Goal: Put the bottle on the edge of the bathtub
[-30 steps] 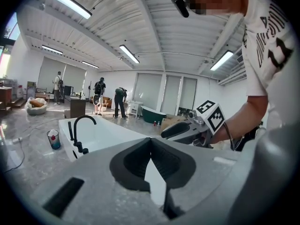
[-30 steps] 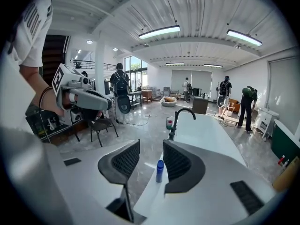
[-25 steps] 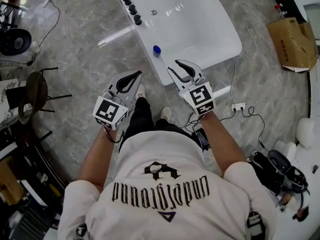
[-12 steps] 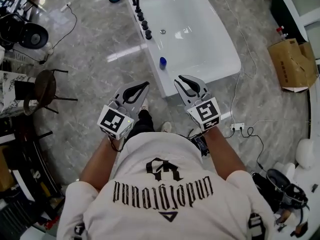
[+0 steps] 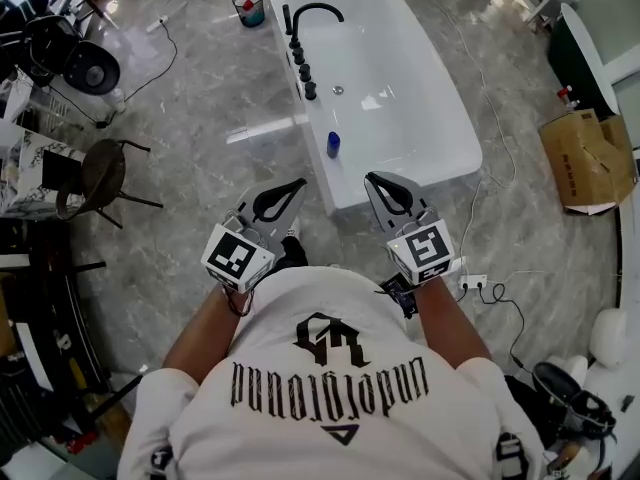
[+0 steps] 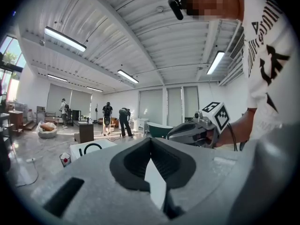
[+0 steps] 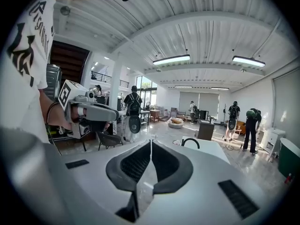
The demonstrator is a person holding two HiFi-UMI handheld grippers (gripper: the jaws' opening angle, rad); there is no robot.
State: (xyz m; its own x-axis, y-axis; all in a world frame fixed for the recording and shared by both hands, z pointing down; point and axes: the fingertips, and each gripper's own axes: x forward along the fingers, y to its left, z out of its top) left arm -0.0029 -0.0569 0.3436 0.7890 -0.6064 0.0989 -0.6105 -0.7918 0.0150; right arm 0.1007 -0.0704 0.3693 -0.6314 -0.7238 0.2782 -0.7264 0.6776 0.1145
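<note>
Bottle (image 5: 333, 145) stands on bathtub (image 5: 400, 118) edge, ahead of left gripper (image 5: 299, 182) and right gripper (image 5: 371, 177), both pressed together.

Bright, even illumination from ceiling strip lights (image 7: 171, 59) and a side window (image 6: 7, 64). Glare streaks the polished floor (image 5: 262, 128) and bathtub (image 5: 400, 68). Gripper views show fisheye distortion, black corners and soft foregrounds.

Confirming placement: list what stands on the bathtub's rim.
A blue bottle stands on the bathtub rim, in line with black knobs and a spout. The right gripper, shut and empty, covers part of the near rim.
</note>
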